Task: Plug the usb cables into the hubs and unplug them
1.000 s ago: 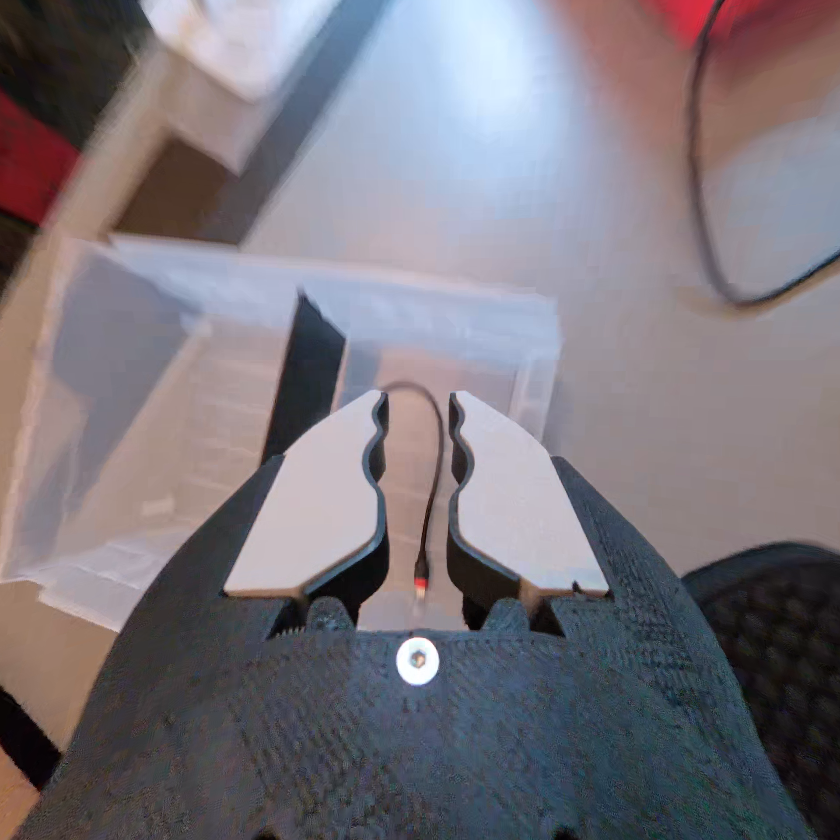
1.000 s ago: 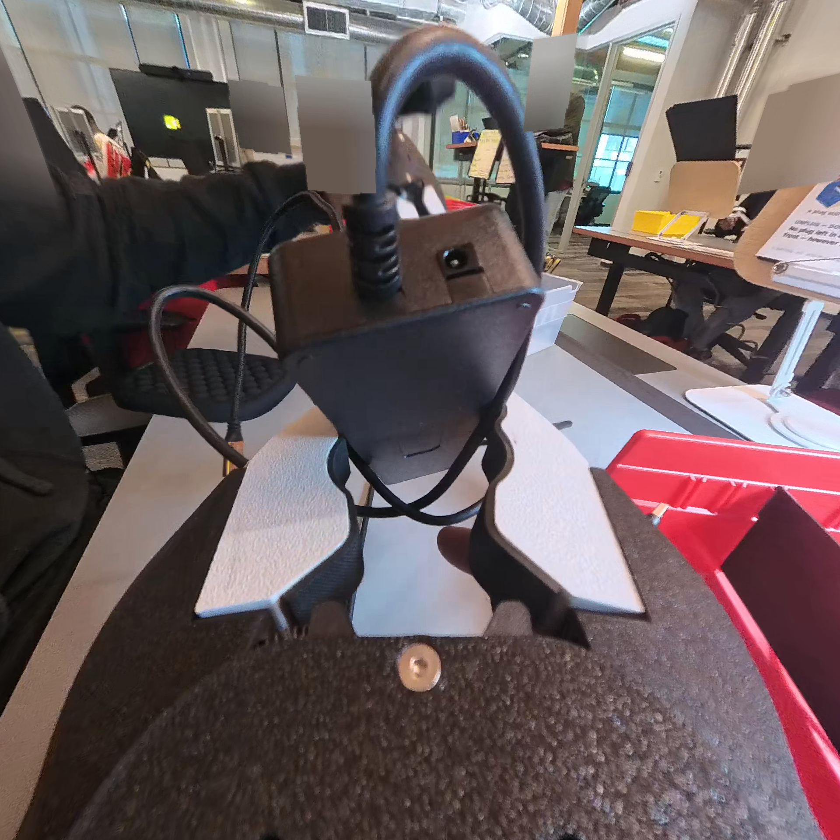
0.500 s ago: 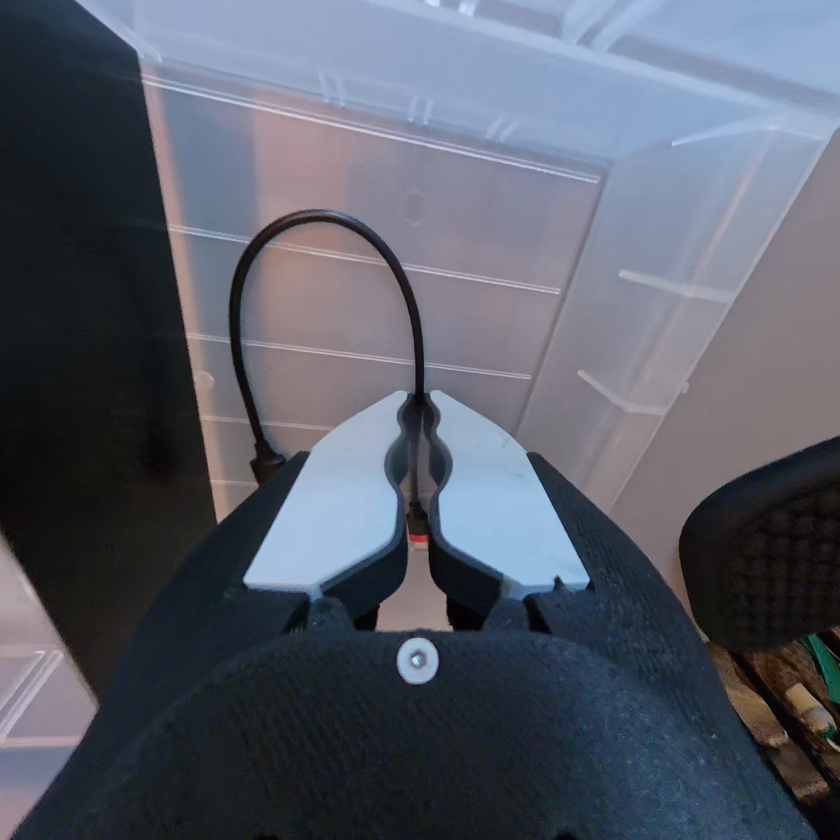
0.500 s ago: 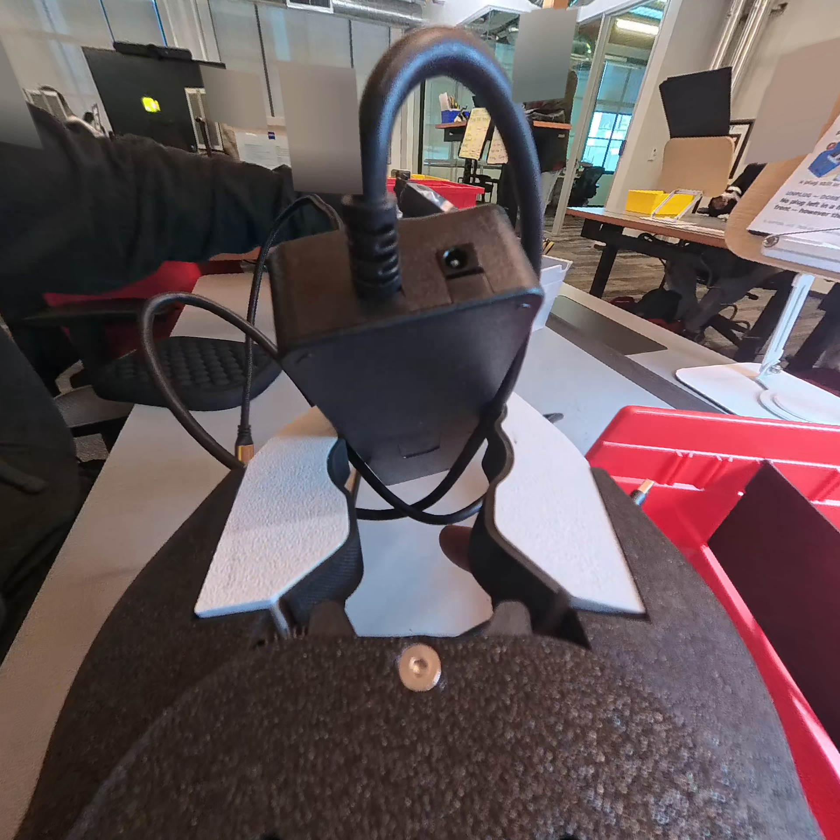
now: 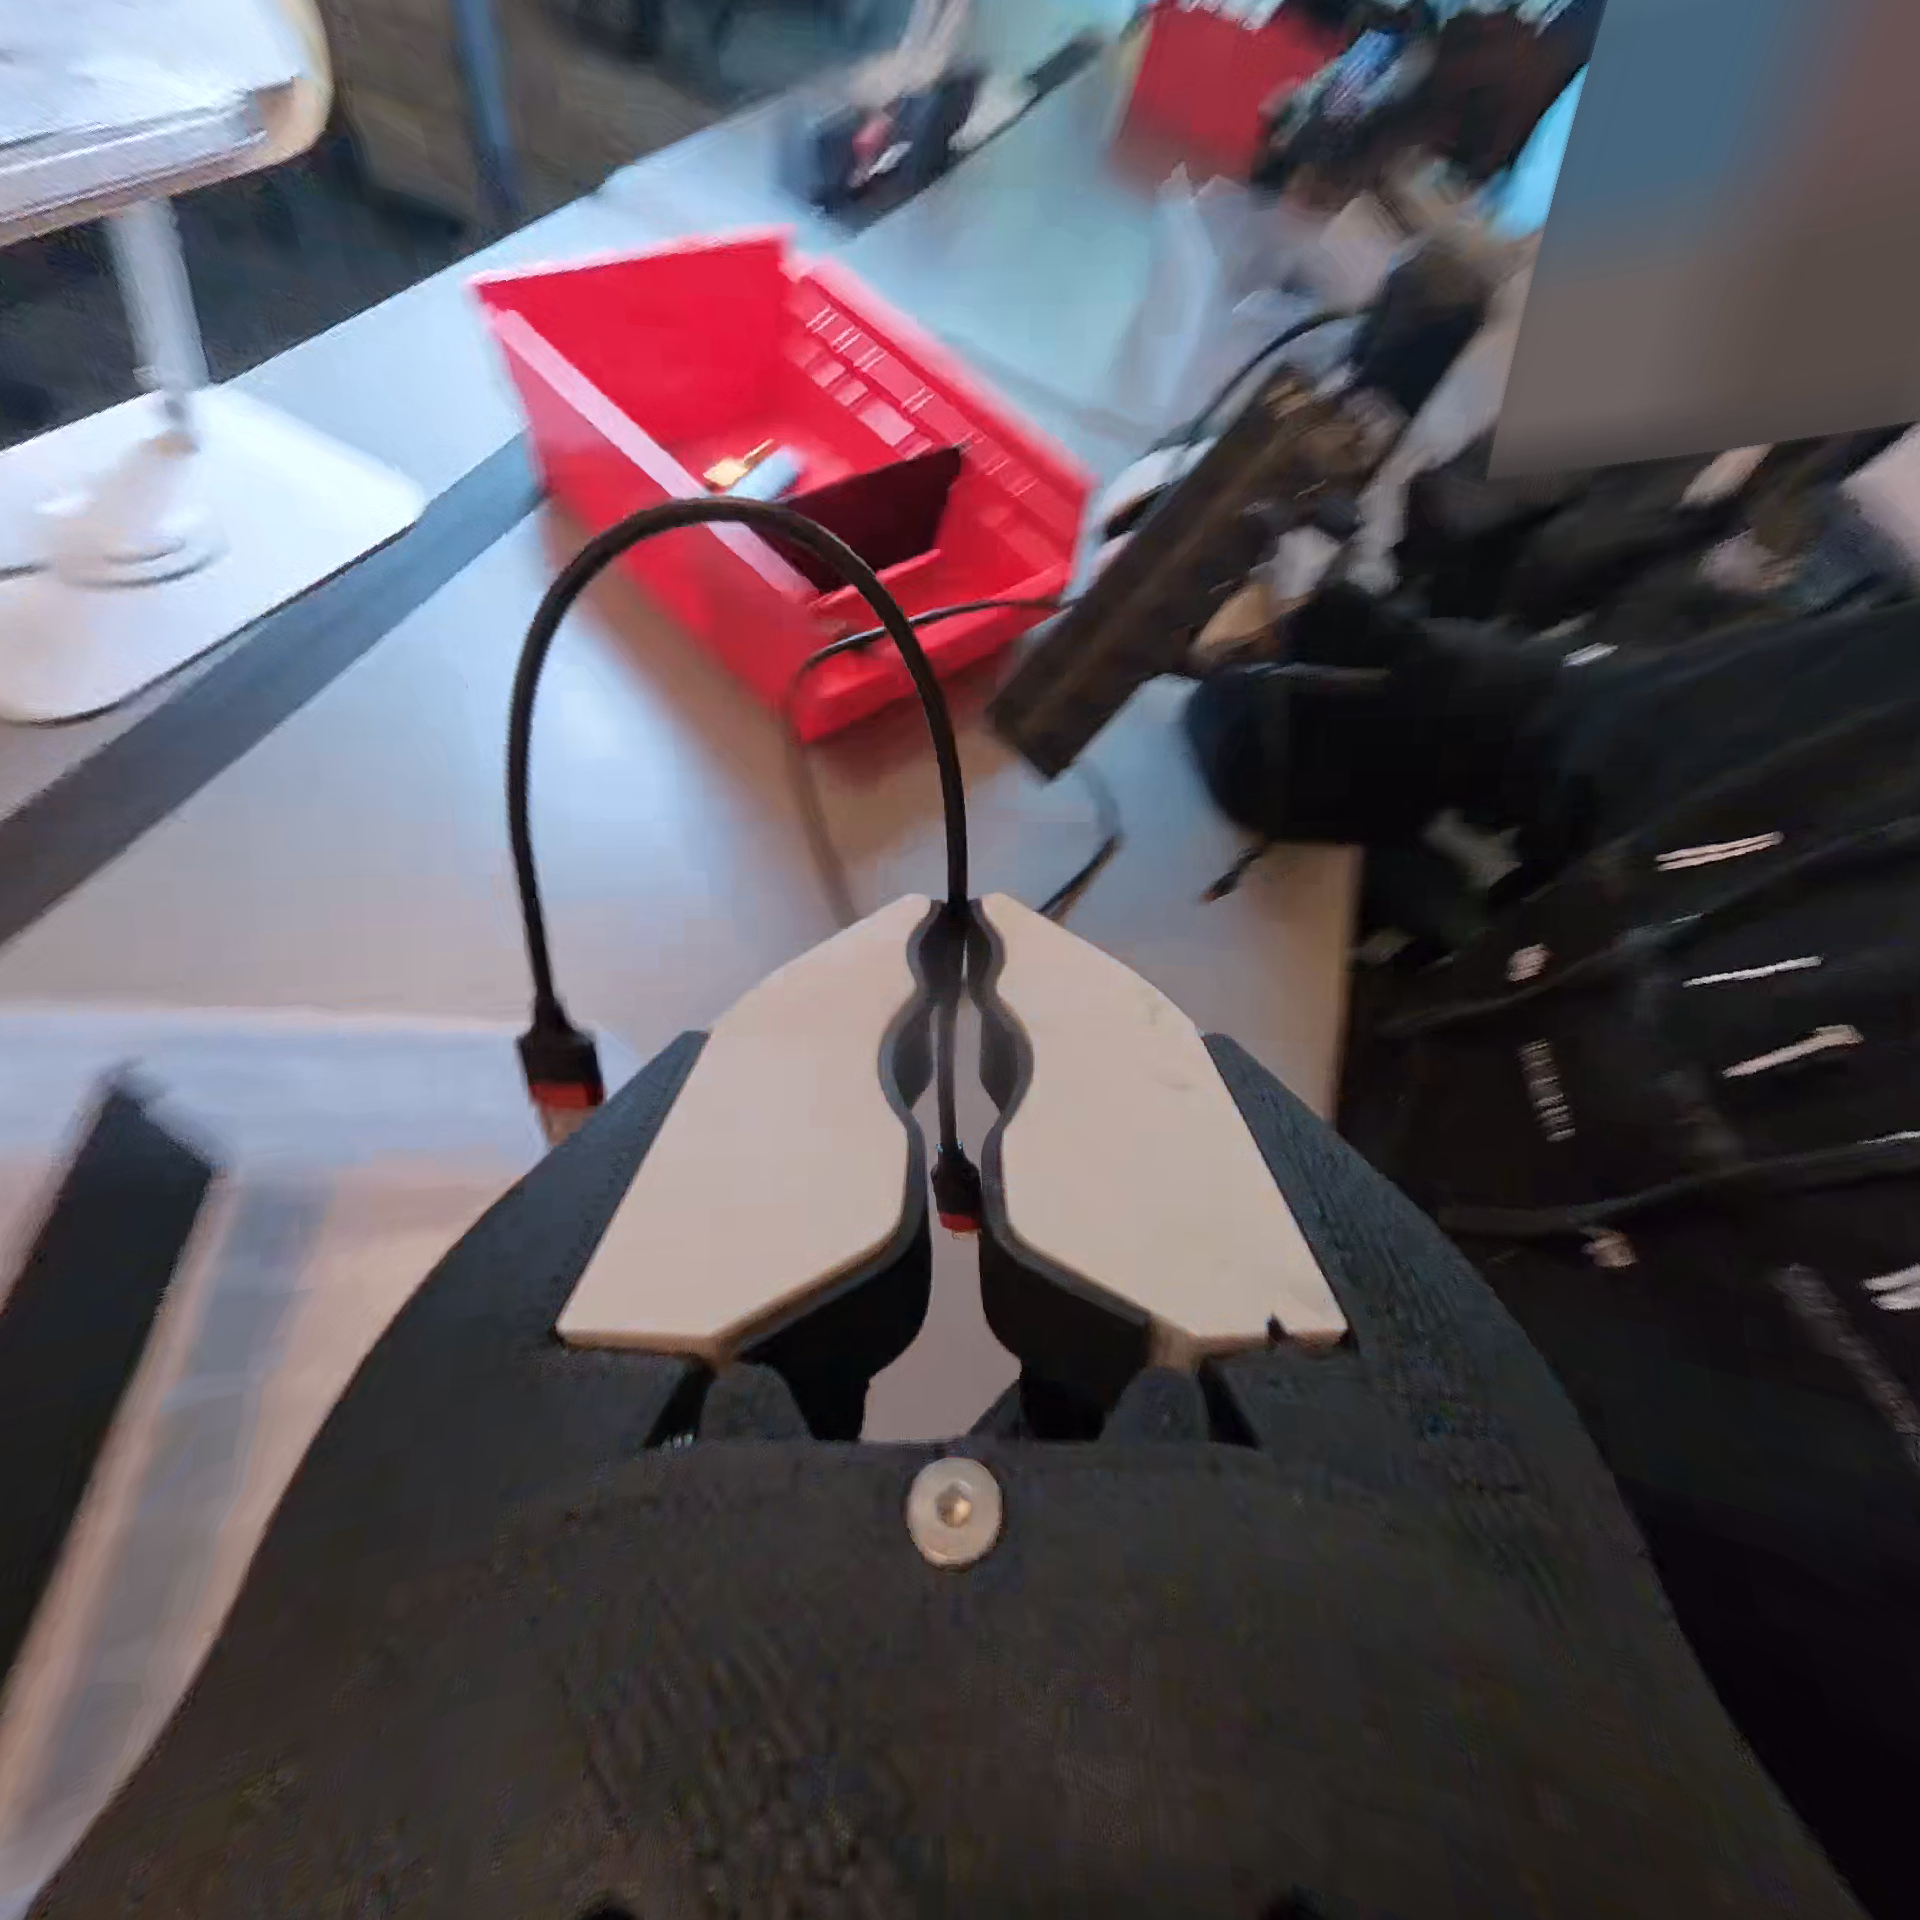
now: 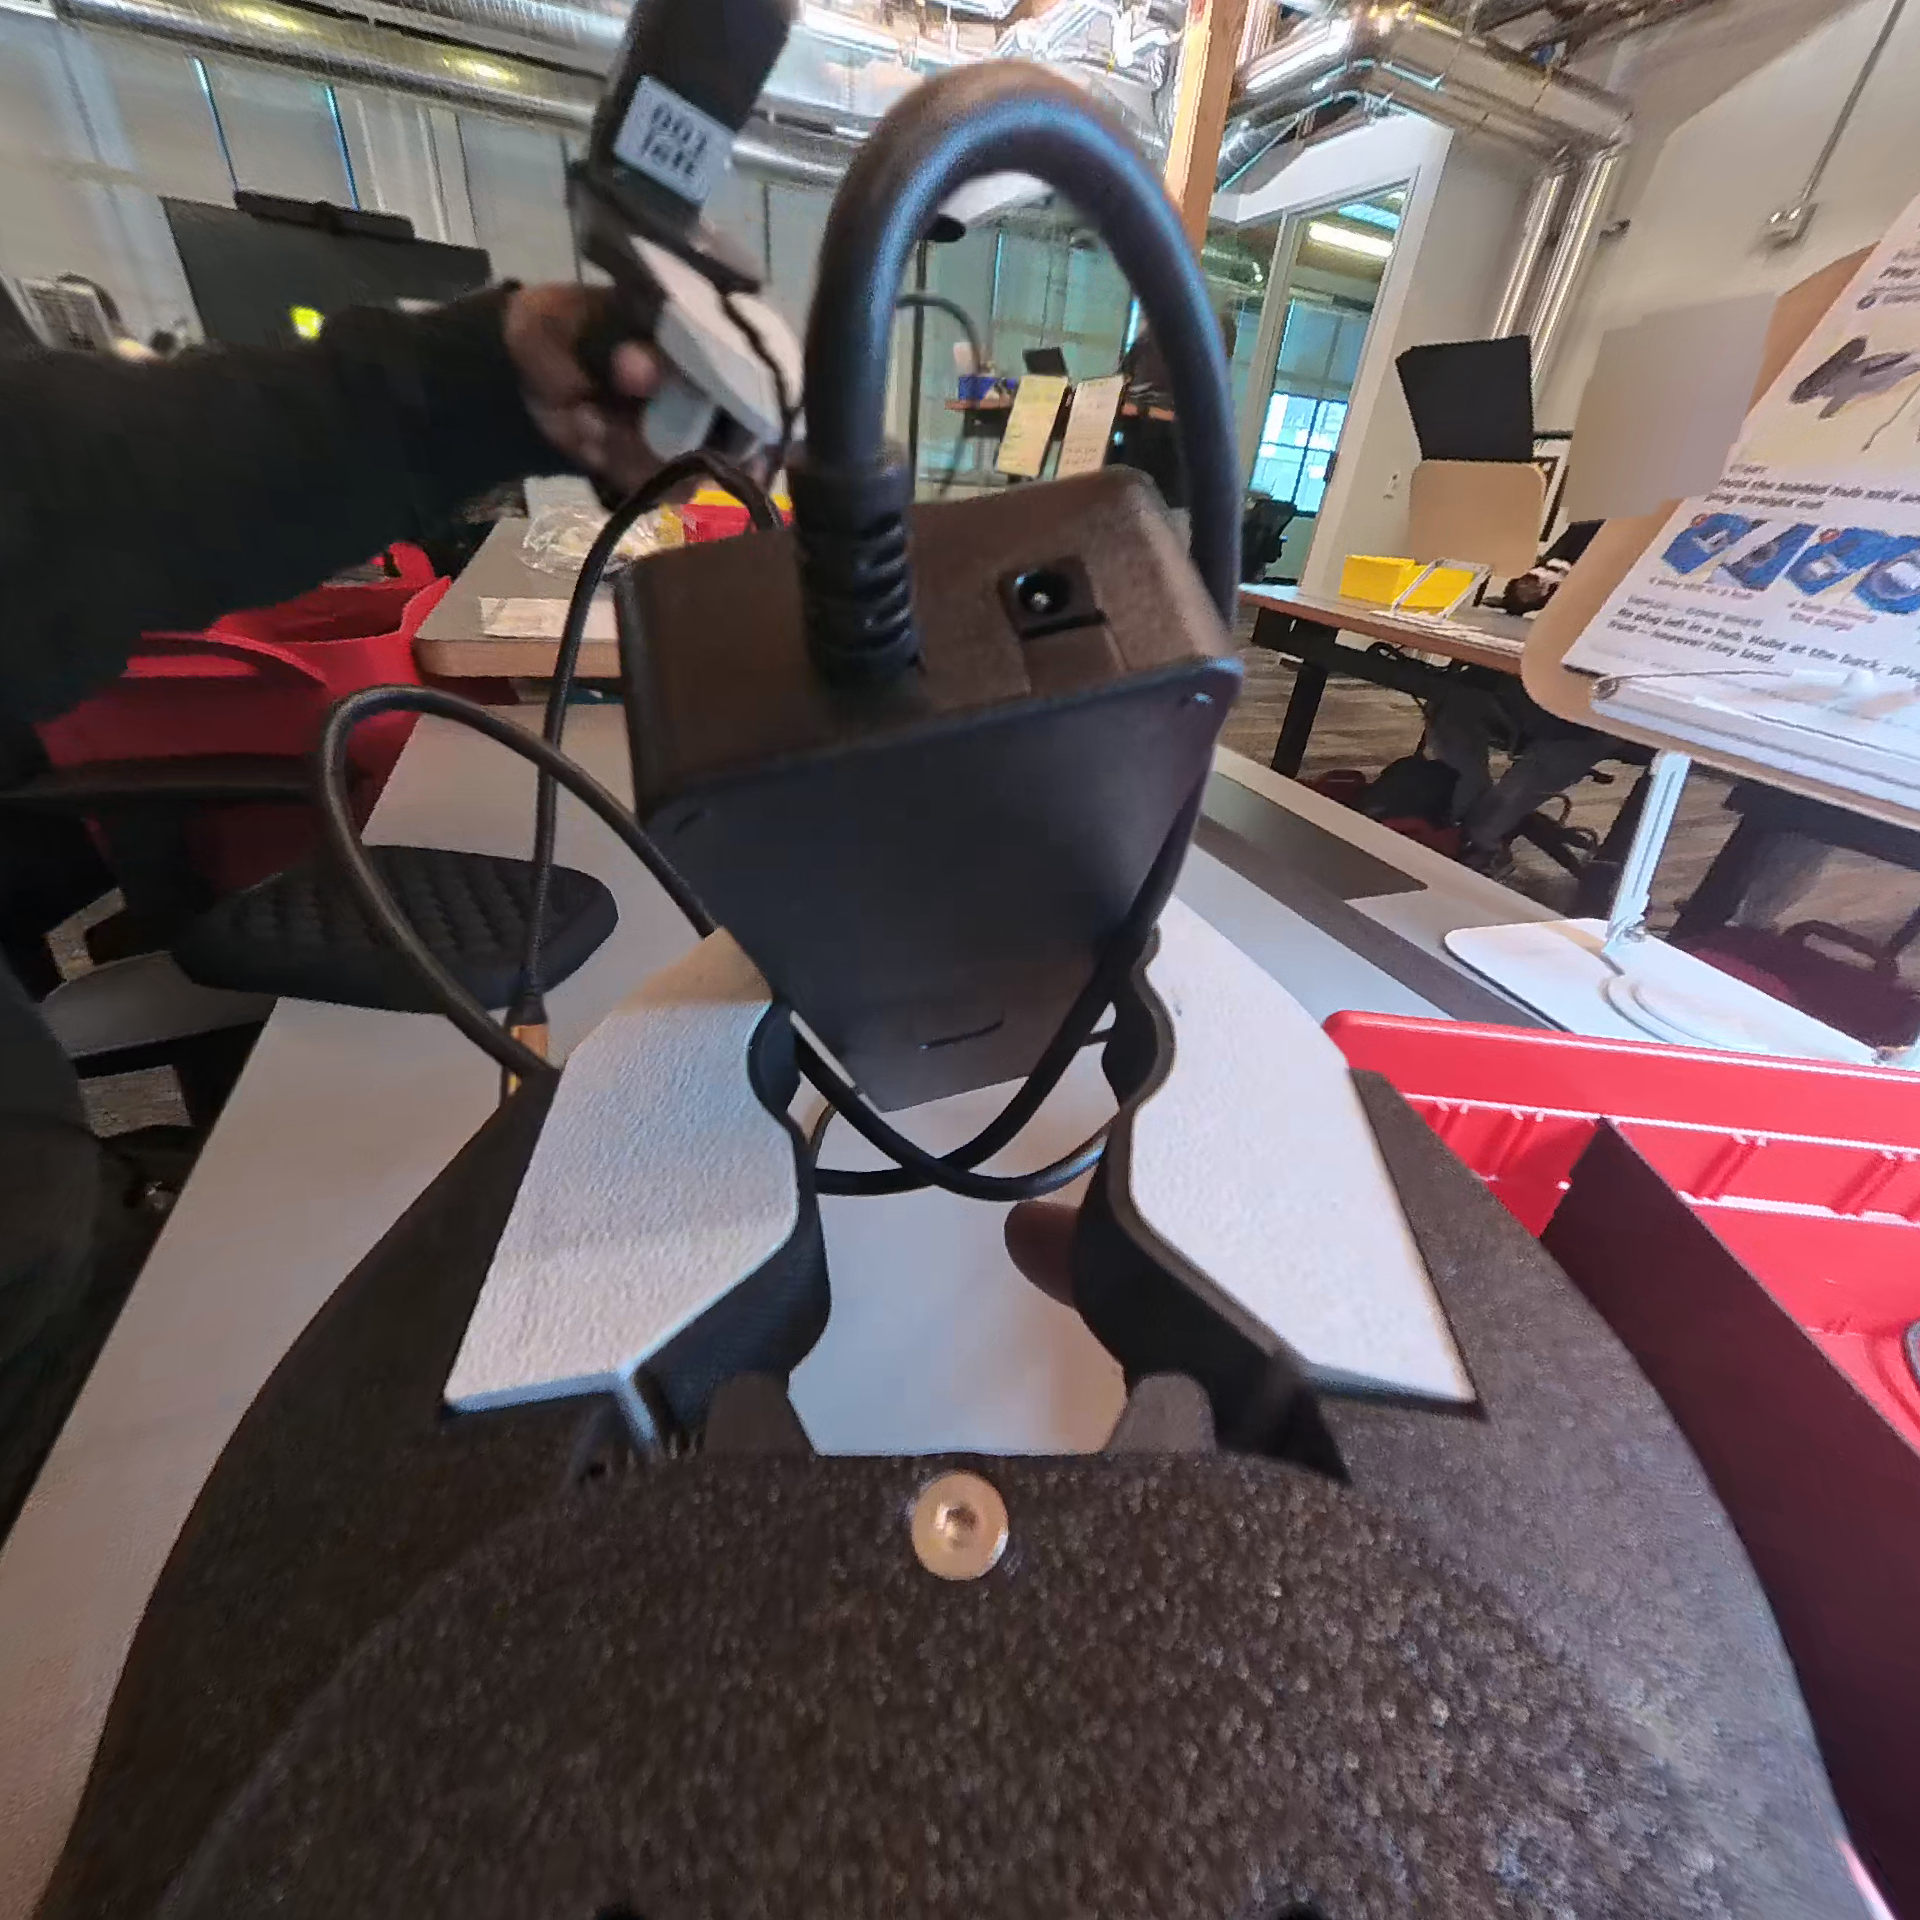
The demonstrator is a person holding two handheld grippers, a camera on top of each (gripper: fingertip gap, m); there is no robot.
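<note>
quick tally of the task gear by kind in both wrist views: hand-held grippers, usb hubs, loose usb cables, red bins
hand-held grippers: 2, left hand-held gripper and right hand-held gripper
usb hubs: 1, black usb hub gripped by the right one
loose usb cables: 1, short black usb cable pinched by the left one
red bins: 1, red bin
total: 5

Writing shows on a tag on the left claw (image 6: 717,353) and a propped instruction sheet (image 6: 1766,540).

Left tongs (image 5: 957,914) and right tongs (image 6: 961,997): pale grey finger plates fitted on black textured bodies. One silver screw (image 5: 954,1510) seated behind the plates. Black sleeve (image 6: 260,436) worn.
</note>
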